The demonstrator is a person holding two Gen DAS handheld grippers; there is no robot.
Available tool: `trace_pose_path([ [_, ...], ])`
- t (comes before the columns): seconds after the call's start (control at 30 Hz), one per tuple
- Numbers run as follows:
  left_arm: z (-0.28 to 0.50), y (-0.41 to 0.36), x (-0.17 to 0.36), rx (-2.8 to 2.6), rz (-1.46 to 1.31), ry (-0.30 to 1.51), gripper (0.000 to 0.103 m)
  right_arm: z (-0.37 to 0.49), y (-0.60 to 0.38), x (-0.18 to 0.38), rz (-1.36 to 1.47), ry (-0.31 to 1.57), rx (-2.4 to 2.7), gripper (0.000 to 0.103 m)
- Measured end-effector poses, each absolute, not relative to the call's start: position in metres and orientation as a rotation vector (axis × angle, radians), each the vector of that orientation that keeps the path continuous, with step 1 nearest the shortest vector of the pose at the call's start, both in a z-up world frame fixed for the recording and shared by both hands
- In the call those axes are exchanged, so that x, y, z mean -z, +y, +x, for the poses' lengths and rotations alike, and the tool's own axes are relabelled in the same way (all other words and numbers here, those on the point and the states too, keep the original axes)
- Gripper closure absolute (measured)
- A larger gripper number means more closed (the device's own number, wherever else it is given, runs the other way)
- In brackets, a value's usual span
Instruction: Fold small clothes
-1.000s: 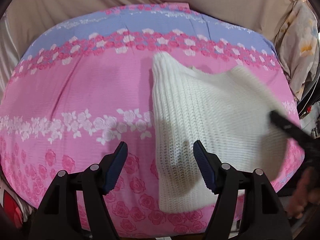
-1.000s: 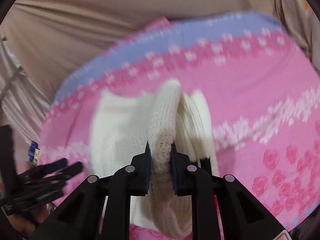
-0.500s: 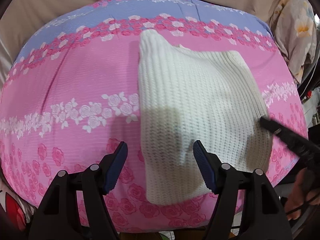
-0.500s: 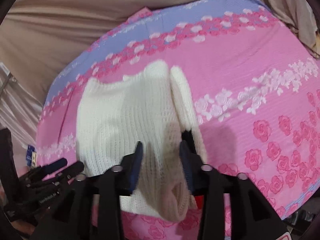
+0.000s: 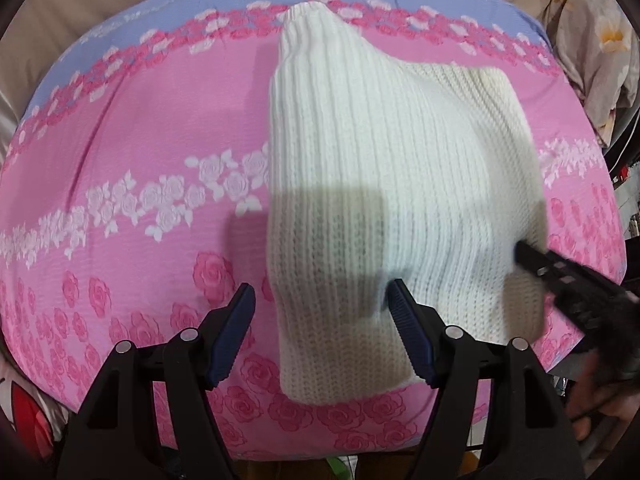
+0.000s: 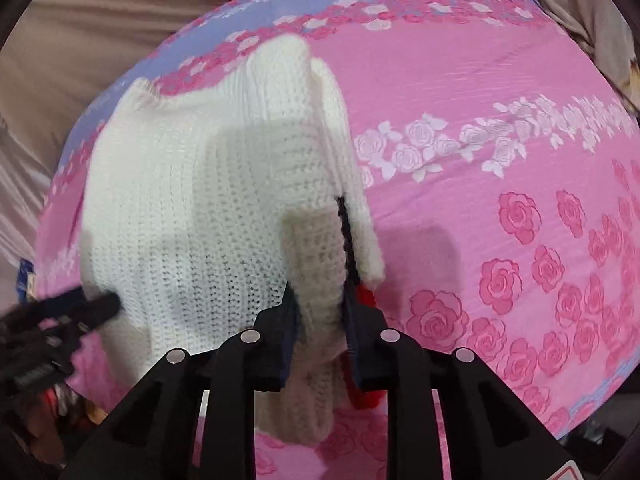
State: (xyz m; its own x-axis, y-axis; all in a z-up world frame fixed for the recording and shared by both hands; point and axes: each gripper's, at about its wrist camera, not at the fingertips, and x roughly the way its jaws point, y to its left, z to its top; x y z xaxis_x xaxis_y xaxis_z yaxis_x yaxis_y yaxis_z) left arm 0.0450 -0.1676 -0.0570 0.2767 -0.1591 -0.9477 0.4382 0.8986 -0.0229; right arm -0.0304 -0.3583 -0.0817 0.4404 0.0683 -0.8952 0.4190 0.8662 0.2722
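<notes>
- Although the white knitted garment (image 5: pixel 384 184) already lies doubled over on the pink floral bedspread (image 5: pixel 132 168), the fold looks unfinished.
- The left gripper (image 5: pixel 320 332) hovers over the garment's near edge, jaws wide and empty.
- The right gripper (image 6: pixel 320 316) pinches a thick folded edge at the near side.
- Likely left: laying that edge flat and letting go.

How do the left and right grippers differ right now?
The left gripper stands wide open, while the right gripper has its jaws much closer together. The left holds nothing and hangs over the near edge of the white knit; the right has a fold of that knit between its fingers. Whether the right is clamping or letting go cannot be told. Both are black with blue pads, over the pink floral cloth.
</notes>
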Motion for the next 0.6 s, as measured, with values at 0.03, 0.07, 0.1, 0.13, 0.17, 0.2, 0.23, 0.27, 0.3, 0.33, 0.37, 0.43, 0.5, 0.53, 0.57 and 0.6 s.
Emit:
trace_pose_path([
  [0.03, 0.045, -0.166, 0.057, 0.414, 0.249, 1.23, 0.037, -0.034, -0.359, 0.071, 0.514, 1.079, 0.229, 0.075],
  [0.07, 0.045, -0.164, 0.056, 0.42, 0.229, 1.234, 0.037, -0.036, -0.36, 0.063, 0.514, 1.06, 0.23, 0.074],
  [0.1, 0.047, -0.161, 0.055, 0.435, 0.185, 1.242, 0.036, -0.038, -0.36, 0.057, 0.513, 1.047, 0.228, 0.071],
  [0.13, 0.05, -0.158, 0.055, 0.452, 0.148, 1.249, 0.034, -0.04, -0.363, 0.053, 0.512, 1.034, 0.236, 0.063],
  [0.17, 0.053, -0.154, 0.055, 0.472, 0.087, 1.264, 0.029, -0.041, -0.367, 0.051, 0.517, 1.027, 0.243, 0.053],
  [0.2, 0.058, -0.15, 0.055, 0.476, 0.03, 1.277, 0.026, -0.041, -0.372, 0.053, 0.53, 1.027, 0.244, 0.05],
  [0.23, 0.062, -0.148, 0.054, 0.47, 0.008, 1.279, 0.026, -0.039, -0.376, 0.055, 0.539, 1.037, 0.245, 0.049],
  [0.27, 0.066, -0.147, 0.055, 0.455, -0.012, 1.278, 0.026, -0.037, -0.38, 0.057, 0.548, 1.046, 0.249, 0.049],
  [0.3, 0.07, -0.146, 0.055, 0.441, -0.01, 1.275, 0.026, -0.035, -0.38, 0.056, 0.559, 1.05, 0.247, 0.049],
  [0.33, 0.074, -0.147, 0.054, 0.432, -0.009, 1.268, 0.026, -0.031, -0.381, 0.055, 0.569, 1.046, 0.226, 0.049],
  [0.37, 0.077, -0.148, 0.052, 0.428, -0.011, 1.258, 0.026, -0.023, -0.379, 0.054, 0.567, 1.044, 0.208, 0.049],
  [0.43, 0.08, -0.152, 0.049, 0.419, -0.005, 1.243, 0.026, -0.008, -0.374, 0.056, 0.528, 1.055, 0.162, 0.067],
  [0.5, 0.083, -0.155, 0.045, 0.418, -0.001, 1.232, 0.026, 0.005, -0.368, 0.049, 0.488, 1.05, 0.139, 0.088],
  [0.53, 0.085, -0.156, 0.041, 0.412, -0.001, 1.216, 0.026, 0.003, -0.367, 0.038, 0.485, 1.008, 0.129, 0.089],
  [0.57, 0.086, -0.157, 0.037, 0.413, -0.003, 1.203, 0.026, 0.002, -0.368, 0.027, 0.481, 0.963, 0.122, 0.089],
  [0.6, 0.087, -0.158, 0.034, 0.41, 0.002, 1.192, 0.025, 0.001, -0.369, 0.018, 0.474, 0.93, 0.126, 0.089],
])
